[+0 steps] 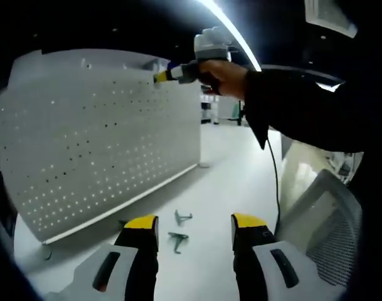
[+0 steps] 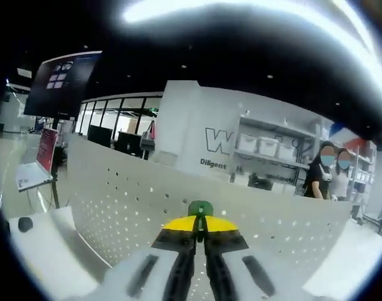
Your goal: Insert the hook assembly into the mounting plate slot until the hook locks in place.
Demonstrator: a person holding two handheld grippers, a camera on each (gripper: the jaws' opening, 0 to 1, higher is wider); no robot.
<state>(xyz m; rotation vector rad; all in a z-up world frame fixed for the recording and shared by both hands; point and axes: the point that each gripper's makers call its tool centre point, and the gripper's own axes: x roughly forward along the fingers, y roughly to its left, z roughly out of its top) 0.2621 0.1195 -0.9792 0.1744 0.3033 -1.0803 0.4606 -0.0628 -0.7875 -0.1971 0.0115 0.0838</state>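
White tabletop (image 1: 228,182) stretches under my left gripper (image 1: 195,227), with a dim hall and a bright ceiling strip behind it. On the table stands a white pegboard (image 1: 103,144), upright and angled away to the right, its face dotted with rows of small holes.

My left gripper hangs low over the near part of the table, its yellow-tipped jaws spread wide and holding nothing. Between those tips, on the tabletop, lie two small green hooks: one hook (image 1: 182,217) farther off, and a second hook (image 1: 177,239) nearer to me. They lie close together but apart, both well clear of the pegboard's foot.

In the left gripper view I also see the right gripper (image 1: 160,77) held by a hand (image 1: 223,76) in a dark sleeve, reaching in from the right. Its yellow tip is at the upper right part of the pegboard face; I cannot tell whether it touches.

In the right gripper view, the right gripper (image 2: 201,224) has its jaws pressed together on a small green hook piece (image 2: 201,209), which pokes out just past the yellow tips. The pegboard (image 2: 115,194) lies right behind it, very near. Beyond the board's top edge I see shelves with bins, a white wall with lettering, and two people standing at the far right.
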